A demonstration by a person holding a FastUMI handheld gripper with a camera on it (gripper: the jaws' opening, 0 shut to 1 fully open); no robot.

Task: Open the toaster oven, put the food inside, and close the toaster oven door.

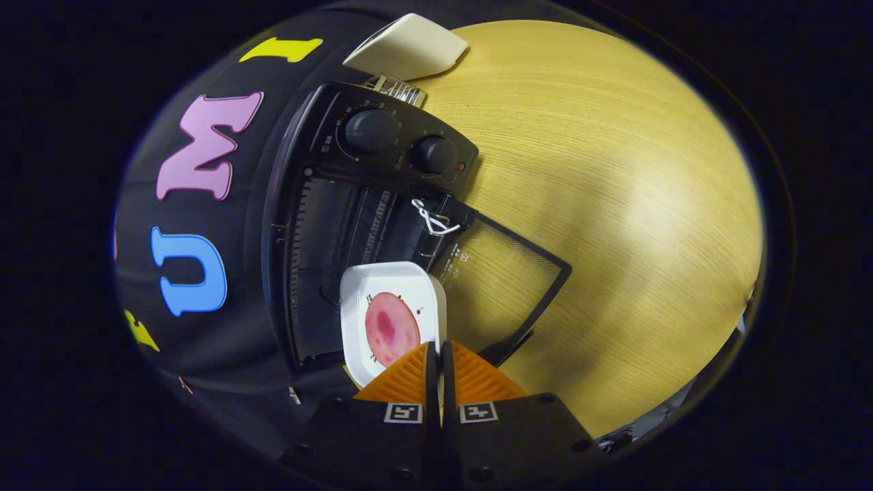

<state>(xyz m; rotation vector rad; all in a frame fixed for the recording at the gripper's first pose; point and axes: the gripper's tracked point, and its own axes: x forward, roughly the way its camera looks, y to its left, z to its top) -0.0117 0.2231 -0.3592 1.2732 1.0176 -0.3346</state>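
We have the hand-held gripper (437, 354) closed almost completely, its two orange fingers (409, 378) pinching the near rim of a white tray (354, 300) with only a thin slit between them. The whole view is rolled well to one side, so we judge the gripper to be held twisted about its long axis, pointing forward and down at the oven mouth. The tray carries a pink round slice of food (391, 329) and sits partly over the threshold of the toaster oven (320, 259), whose glass door (505, 279) lies folded open on the desk (614, 204). With so narrow a hold on one edge, the tray could sag or pivot and the slice slide off. Its far corner might also catch the rack or frame if pushed in crooked. Beyond the oven's knobs (372, 131) a white box (409, 48) sits at the desk's far edge.
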